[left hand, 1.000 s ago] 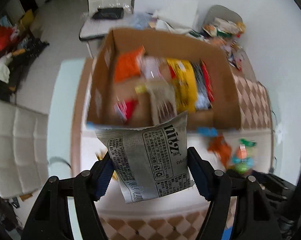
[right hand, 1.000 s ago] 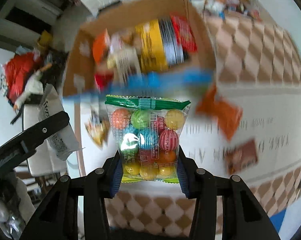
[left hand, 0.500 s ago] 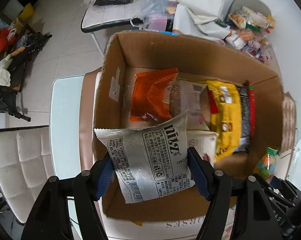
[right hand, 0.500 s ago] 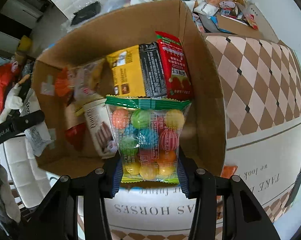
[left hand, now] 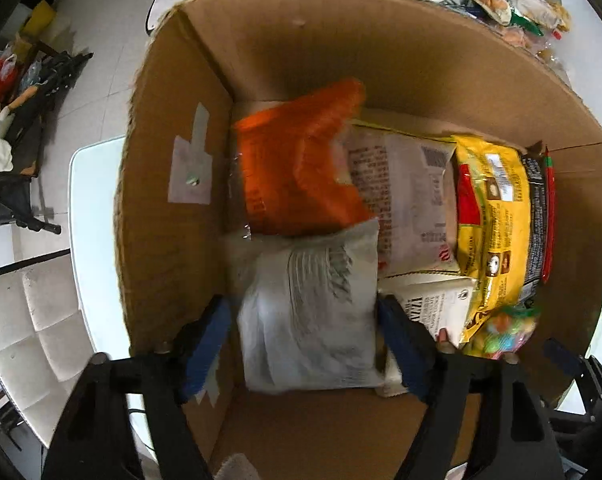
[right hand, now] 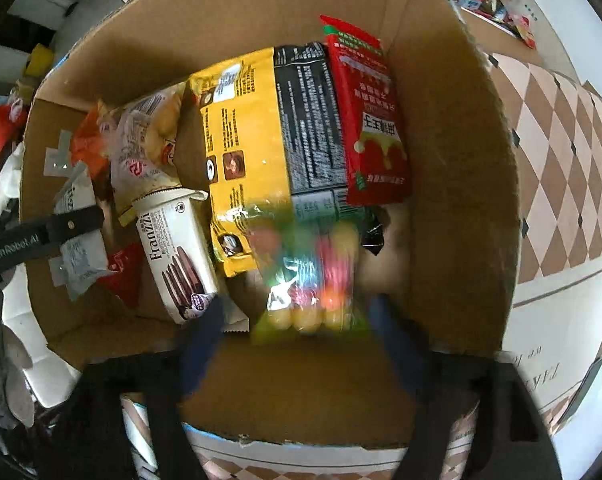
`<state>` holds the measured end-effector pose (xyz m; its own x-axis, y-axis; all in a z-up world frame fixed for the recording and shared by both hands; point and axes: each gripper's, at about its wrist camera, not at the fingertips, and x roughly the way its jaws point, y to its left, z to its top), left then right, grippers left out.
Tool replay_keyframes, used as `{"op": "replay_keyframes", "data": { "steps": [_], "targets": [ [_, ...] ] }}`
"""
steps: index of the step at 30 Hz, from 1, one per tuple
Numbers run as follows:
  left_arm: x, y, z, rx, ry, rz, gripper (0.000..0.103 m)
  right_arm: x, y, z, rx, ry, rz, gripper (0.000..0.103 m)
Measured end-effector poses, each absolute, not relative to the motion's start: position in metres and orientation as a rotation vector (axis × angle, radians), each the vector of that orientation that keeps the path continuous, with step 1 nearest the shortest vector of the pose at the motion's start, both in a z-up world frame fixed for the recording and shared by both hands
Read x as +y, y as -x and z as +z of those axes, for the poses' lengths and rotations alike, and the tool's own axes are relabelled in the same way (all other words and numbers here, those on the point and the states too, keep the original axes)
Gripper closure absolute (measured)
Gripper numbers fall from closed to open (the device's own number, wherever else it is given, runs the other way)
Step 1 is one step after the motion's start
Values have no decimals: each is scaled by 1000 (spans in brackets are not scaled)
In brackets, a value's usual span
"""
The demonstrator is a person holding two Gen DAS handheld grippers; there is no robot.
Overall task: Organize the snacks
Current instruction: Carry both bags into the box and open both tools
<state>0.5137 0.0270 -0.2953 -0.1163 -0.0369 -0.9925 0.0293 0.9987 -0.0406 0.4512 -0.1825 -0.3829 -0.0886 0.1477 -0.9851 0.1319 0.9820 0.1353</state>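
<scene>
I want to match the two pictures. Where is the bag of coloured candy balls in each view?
Left wrist view: candy bag at lower right, beside the yellow packet.
Right wrist view: candy bag at lower centre, blurred, between the opening jaws.
Shared landmark: the yellow packet.

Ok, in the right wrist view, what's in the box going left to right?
Orange packet → white Franzzi biscuit box → yellow bag → black pack → red pouch, all inside the cardboard box.
</scene>
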Motion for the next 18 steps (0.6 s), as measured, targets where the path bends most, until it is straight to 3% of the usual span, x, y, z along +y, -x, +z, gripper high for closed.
{"op": "replay_keyframes", "data": {
  "steps": [1, 9, 18],
  "targets": [
    [27, -514, -295, 1684, 5, -53, 16, -182, -452, -383, 1662, -205, 13, 14],
    [28, -512, -284, 1665, 42, -62, 15, -183, -453, -379, 1648, -191, -4, 13],
    [30, -466, -235, 1484, 26, -64, 15, -178, -430, -337, 1534, -140, -26, 13]
  ]
}}
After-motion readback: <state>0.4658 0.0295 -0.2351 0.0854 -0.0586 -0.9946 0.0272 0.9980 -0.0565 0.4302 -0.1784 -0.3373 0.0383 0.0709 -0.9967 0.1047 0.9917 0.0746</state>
